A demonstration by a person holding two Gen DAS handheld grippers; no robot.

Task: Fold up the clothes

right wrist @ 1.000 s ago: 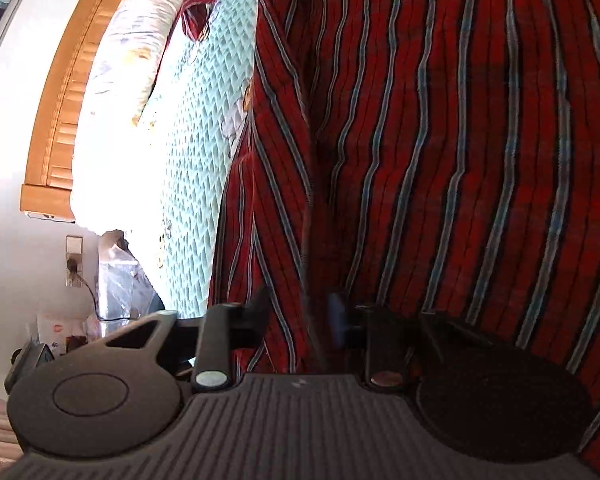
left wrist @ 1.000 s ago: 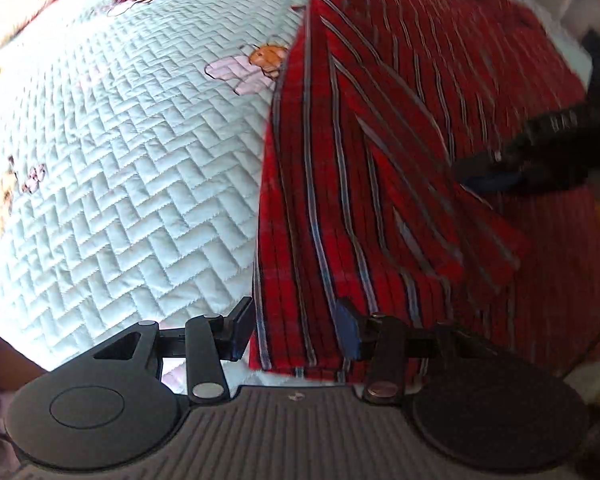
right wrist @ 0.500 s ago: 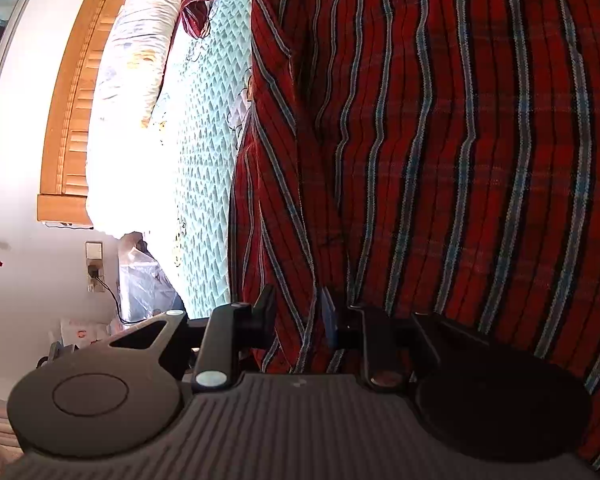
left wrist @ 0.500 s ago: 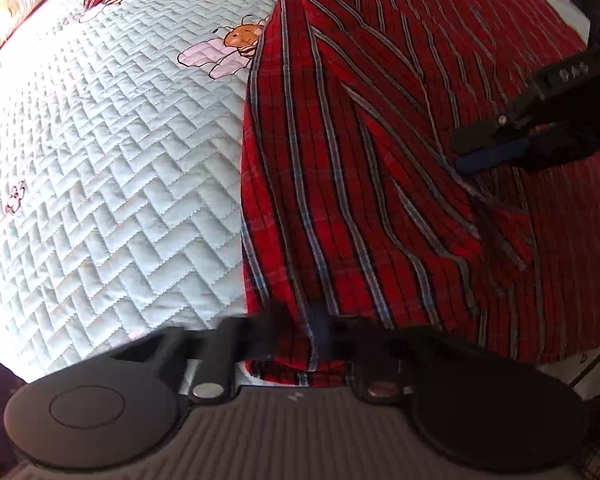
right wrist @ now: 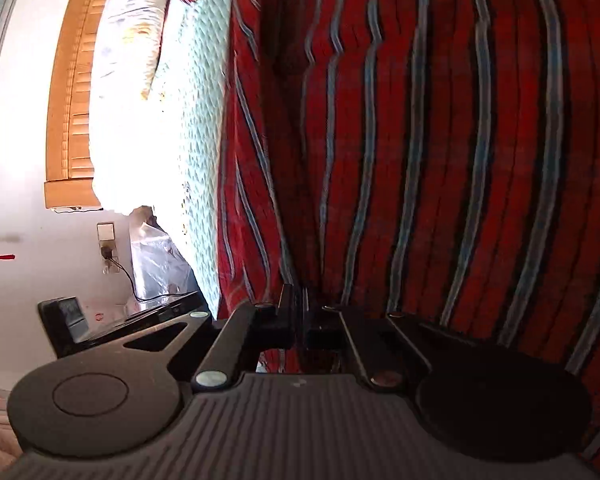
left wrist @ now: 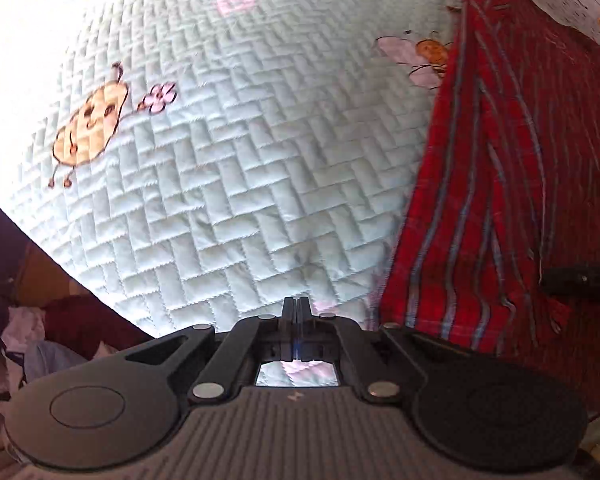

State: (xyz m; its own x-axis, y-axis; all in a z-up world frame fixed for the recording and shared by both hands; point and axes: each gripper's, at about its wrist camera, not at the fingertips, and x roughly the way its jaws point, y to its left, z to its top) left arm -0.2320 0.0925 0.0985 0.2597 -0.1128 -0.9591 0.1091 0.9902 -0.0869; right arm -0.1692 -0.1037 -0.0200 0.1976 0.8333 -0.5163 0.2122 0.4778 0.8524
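A red plaid shirt (left wrist: 500, 184) with blue and grey stripes lies on the pale quilted bedspread (left wrist: 220, 160), at the right of the left wrist view. My left gripper (left wrist: 296, 308) is shut with nothing between its fingers, over bare quilt left of the shirt's lower edge. The shirt (right wrist: 420, 140) fills the right wrist view. My right gripper (right wrist: 300, 300) is shut on a fold of the shirt's fabric near its edge. The right gripper's dark finger (left wrist: 580, 280) also shows at the right edge of the left wrist view, on the shirt.
The quilt has bee (left wrist: 432, 56) and flower (left wrist: 158, 98) prints. A pile of clothes (left wrist: 40, 344) lies below the bed's edge at lower left. A pillow (right wrist: 124, 60), wooden headboard (right wrist: 68, 92), wall socket (right wrist: 107, 248) and a dark device (right wrist: 100, 320) show left.
My left gripper has closed and moved left off the shirt onto bare quilt. My right gripper has closed on the shirt's fabric.
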